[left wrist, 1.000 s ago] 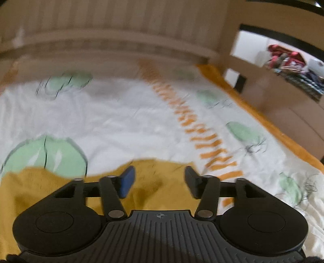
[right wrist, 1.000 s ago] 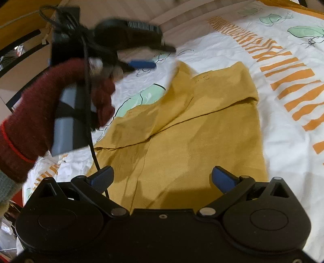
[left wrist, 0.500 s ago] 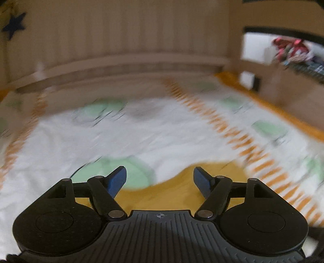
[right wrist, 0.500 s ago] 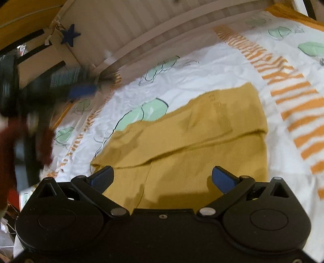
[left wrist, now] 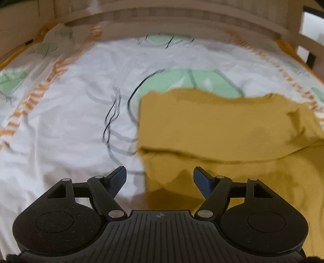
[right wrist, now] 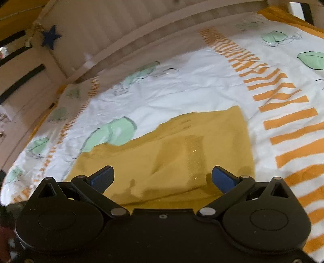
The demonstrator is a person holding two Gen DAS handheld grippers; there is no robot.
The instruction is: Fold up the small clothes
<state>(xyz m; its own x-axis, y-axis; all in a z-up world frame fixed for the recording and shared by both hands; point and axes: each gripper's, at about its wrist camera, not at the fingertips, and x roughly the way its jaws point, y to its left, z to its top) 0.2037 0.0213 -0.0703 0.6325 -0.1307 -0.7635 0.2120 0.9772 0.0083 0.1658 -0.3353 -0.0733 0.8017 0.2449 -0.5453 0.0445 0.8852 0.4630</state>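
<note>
Nearest in the left wrist view, the left gripper (left wrist: 160, 178) has its blue-padded fingers (left wrist: 118, 178) spread apart with nothing between them. Just beyond the tips lies the mustard-yellow garment (left wrist: 222, 131), its left edge running almost straight away from the gripper, so the left pad sits over bare sheet and the right pad over the cloth. A folded-over layer lies across the garment, its lower edge making a soft ridge from left to right, and the far edge looks wavy and blurred. The garment rests on a white bed sheet (left wrist: 70, 121) printed with pale green leaf shapes outlined in black and rows of orange dashes. Farther off, a beige padded bumper (left wrist: 182, 18) closes the back of the bed.

In the right wrist view, the right gripper (right wrist: 163, 179) is likewise spread wide, its blue pads (right wrist: 102, 179) empty, hovering over the near part of the mustard-yellow garment (right wrist: 182, 151). The cloth lies flat in a rough rectangle with a shallow crease near its middle and a faint ribbed patch. The sheet (right wrist: 182, 87) surrounds it, a green leaf print touching its far left edge and broad orange stripes to the right. Beyond, the bumper (right wrist: 121, 26) curves along the rail, and a dark blue star (right wrist: 51, 36) hangs at the far left corner
</note>
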